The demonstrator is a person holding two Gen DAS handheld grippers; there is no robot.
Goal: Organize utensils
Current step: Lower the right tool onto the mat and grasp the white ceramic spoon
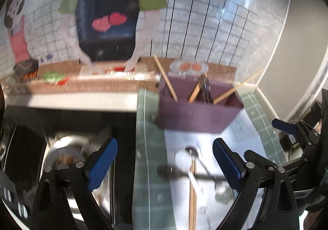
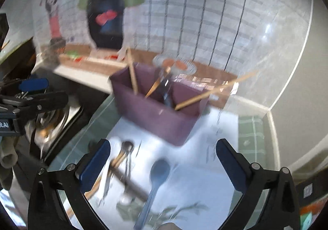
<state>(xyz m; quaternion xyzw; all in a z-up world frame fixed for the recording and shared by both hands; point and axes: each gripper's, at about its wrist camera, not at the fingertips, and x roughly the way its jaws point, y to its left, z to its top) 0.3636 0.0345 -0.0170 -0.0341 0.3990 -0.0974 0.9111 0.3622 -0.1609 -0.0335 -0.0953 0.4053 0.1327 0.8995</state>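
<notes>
A purple utensil holder [image 1: 196, 115] stands at the back of the counter with several wooden chopsticks [image 1: 166, 80] and a dark utensil in it; it also shows in the right wrist view [image 2: 157, 113]. Loose utensils lie on the white mat in front: a white spoon [image 1: 184, 160] and a wooden chopstick [image 1: 192, 193] in the left wrist view, a blue spoon [image 2: 157, 176] and a crossed pile of utensils [image 2: 123, 166] in the right wrist view. My left gripper [image 1: 165, 166] is open and empty above them. My right gripper [image 2: 163, 166] is open and empty over the blue spoon.
A steel sink [image 1: 67, 154] with a round drain lies left of the mat. A cartoon kitchen poster [image 1: 110, 21] covers the back wall. The green-edged mat [image 1: 151, 148] reaches the counter's right edge [image 2: 272, 127]. The left gripper shows in the right wrist view [image 2: 34, 94].
</notes>
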